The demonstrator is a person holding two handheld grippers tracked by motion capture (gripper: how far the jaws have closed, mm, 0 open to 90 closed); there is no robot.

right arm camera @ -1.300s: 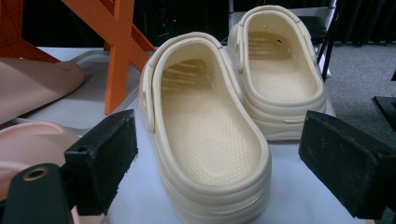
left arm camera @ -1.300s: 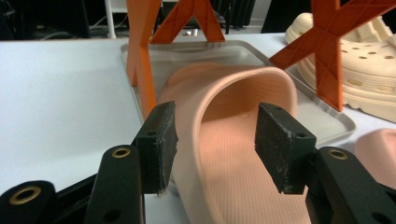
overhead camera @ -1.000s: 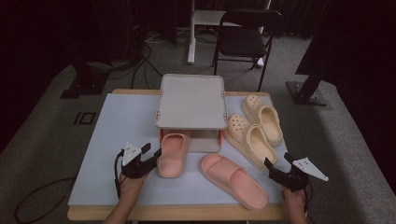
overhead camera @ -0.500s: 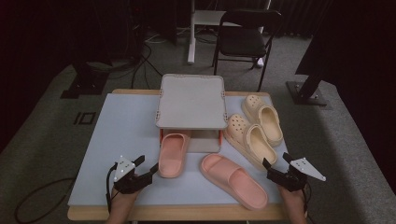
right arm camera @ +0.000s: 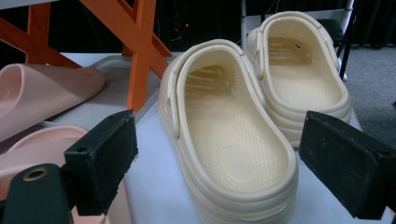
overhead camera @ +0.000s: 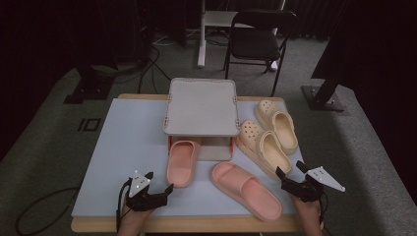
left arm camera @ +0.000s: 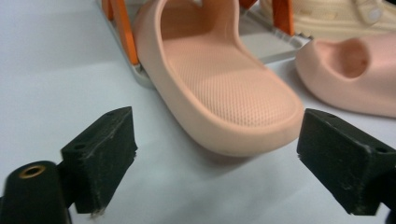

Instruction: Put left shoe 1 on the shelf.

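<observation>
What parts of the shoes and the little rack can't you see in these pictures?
- Toe of the pink slipper in the high view: tucked under the rack's top shelf.
- Rack's lower level, high view: mostly covered by that shelf.
- Second pink slipper, left gripper view: cut off by the right edge.
- Farther cream clog, right gripper view: its near side sits behind the nearer clog.

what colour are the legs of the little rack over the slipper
Orange legs, clearest in the right gripper view.
</observation>
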